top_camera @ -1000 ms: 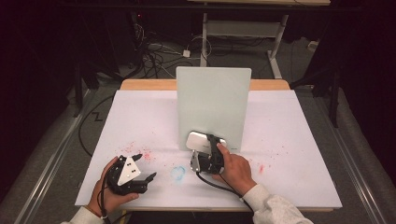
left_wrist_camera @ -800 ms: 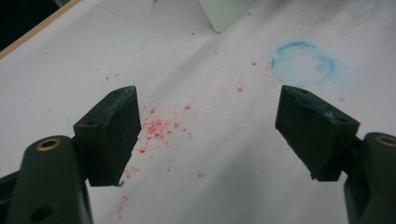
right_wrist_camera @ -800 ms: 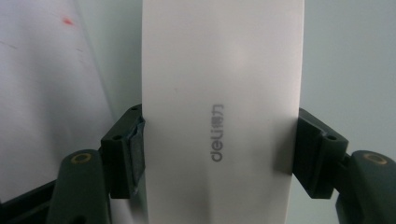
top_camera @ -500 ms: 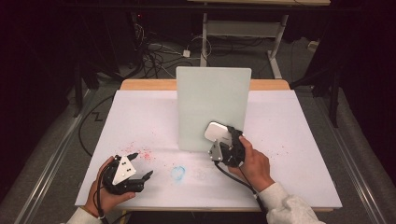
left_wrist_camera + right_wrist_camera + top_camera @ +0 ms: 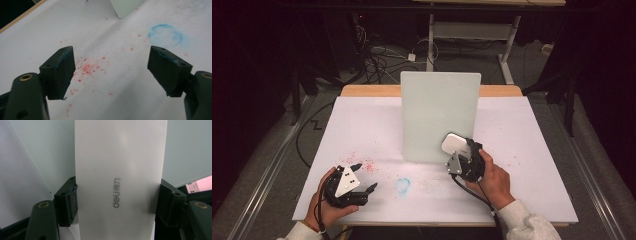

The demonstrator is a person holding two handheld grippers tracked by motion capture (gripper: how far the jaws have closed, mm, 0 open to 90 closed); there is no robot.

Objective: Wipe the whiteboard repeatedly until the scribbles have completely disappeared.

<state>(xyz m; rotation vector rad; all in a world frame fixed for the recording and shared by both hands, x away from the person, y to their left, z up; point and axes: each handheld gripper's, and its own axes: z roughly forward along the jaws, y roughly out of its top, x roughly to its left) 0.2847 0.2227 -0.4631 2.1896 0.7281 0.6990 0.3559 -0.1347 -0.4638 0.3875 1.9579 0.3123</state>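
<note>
A pale green-white board (image 5: 439, 115) stands upright at the middle of the white table (image 5: 522, 145). My right gripper (image 5: 460, 151) is shut on a white block eraser (image 5: 454, 144) and holds it in front of the board's lower right corner. In the right gripper view the eraser (image 5: 120, 177), marked "deli", sits clamped between both jaws of the right gripper (image 5: 118, 202), with the board (image 5: 42, 152) close behind it. My left gripper (image 5: 365, 176) rests near the table's front left, open, with nothing between its jaws (image 5: 111, 72).
A blue ring smudge (image 5: 402, 185) marks the table between the two grippers, also in the left gripper view (image 5: 165, 35). Red specks (image 5: 87, 68) lie scattered under the left gripper. Cables and desk legs (image 5: 432, 35) stand on the dark floor beyond the table.
My right gripper has carried the eraser to the right along the board's lower part. The left gripper has hardly moved.
</note>
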